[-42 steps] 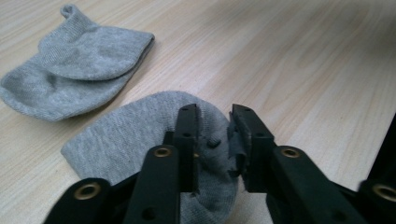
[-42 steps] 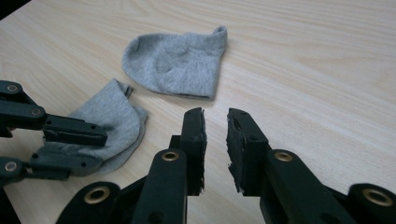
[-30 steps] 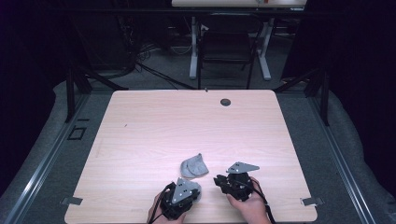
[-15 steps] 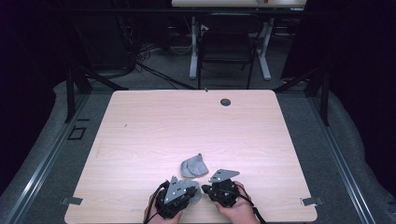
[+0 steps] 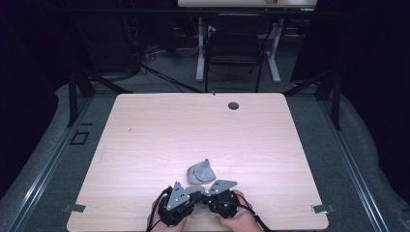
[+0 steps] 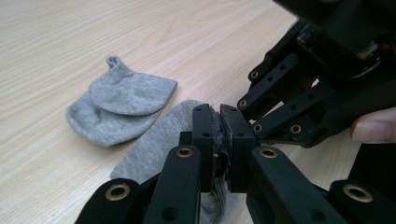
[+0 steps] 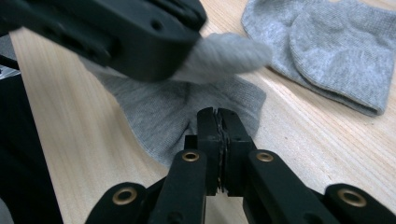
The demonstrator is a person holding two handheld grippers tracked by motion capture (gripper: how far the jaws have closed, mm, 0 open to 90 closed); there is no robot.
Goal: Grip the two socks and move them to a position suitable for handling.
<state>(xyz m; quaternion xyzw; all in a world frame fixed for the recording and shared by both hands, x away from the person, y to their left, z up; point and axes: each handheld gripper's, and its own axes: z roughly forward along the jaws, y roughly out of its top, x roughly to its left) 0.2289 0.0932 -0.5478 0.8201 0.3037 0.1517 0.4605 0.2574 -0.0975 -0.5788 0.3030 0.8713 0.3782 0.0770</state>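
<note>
A folded grey sock [image 5: 200, 171] [image 6: 121, 107] [image 7: 327, 51] lies on the wooden table [image 5: 193, 125] near its front edge. Just in front of it lies a second grey sock [image 6: 154, 149] [image 7: 177, 112], and both grippers meet over it. My left gripper [image 5: 195, 193] [image 6: 219, 135] is shut, with that sock's edge pinched between its pads. From the right, my right gripper [image 5: 204, 195] [image 7: 218, 135] comes in tip to tip with it, shut on the same sock, whose fabric puckers up into the jaws. In the right gripper view a lifted fold of the sock hangs from the left gripper [image 7: 187, 46].
A person's hands [image 5: 241, 220] hold the grippers at the table's front edge. A round cable hole [image 5: 233, 105] sits near the far edge. Behind the table stand a chair [image 5: 234, 48] and desk legs on dark floor.
My right gripper has moved left and slightly toward the front edge, up against the left gripper. The left gripper and the folded sock have stayed put.
</note>
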